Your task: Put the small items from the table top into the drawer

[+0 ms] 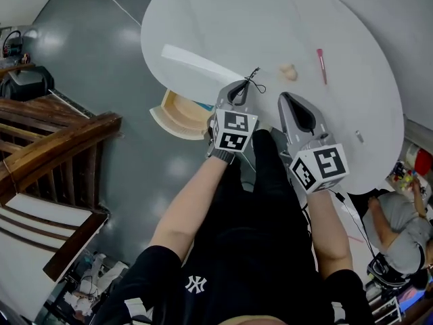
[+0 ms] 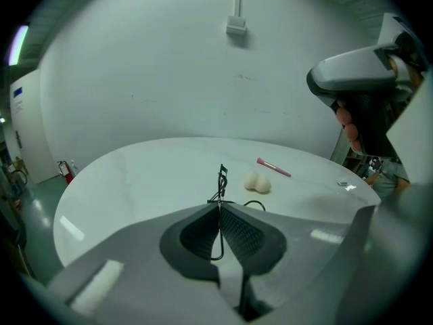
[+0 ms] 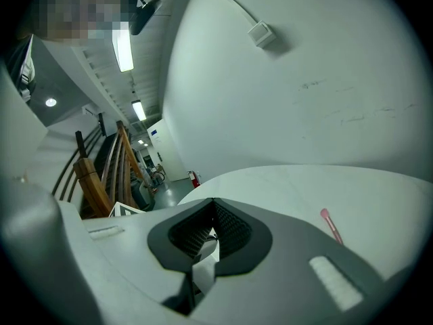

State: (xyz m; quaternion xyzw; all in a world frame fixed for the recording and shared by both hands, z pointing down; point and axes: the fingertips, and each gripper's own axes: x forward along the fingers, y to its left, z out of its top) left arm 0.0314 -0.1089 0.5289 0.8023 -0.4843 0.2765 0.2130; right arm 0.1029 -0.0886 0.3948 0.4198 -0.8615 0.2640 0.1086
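Head view: left claw (image 1: 245, 84) clamped shut on a thin black wire tool (image 1: 254, 80). Tool's far end pokes past the tips, over the near rim of the round white surface (image 1: 223, 12). Just left of that claw and below the rim, a light wooden drawer (image 1: 177, 114) with a curved front, pulled open. Right claw (image 1: 283, 98) close beside the left one, also over the near rim, tips together, nothing in them. Farther in on the surface lie a beige peanut-shaped sponge (image 1: 289, 71), a slim pink stick (image 1: 321, 65) near its right, and a small silvery piece (image 1: 359, 137) well apart by the right rim. Brown wooden banister (image 1: 54, 141) at left, over a grey floor (image 1: 135, 175).

Left gripper view: dark ribbed pads pressed together on the wire tool (image 2: 220, 185). Thin rod runs down between them, upper end stands beyond the tips, and a loop of wire curls out to the right. Beyond, on the surface: sponge (image 2: 257, 182), pink stick (image 2: 273, 167) just behind it, silvery piece (image 2: 343, 183) far right.

Right gripper view: pads meet at the tips and hold nothing. Pink stick (image 3: 331, 225) lies on the surface ahead at right, banister (image 3: 101, 175) at left.
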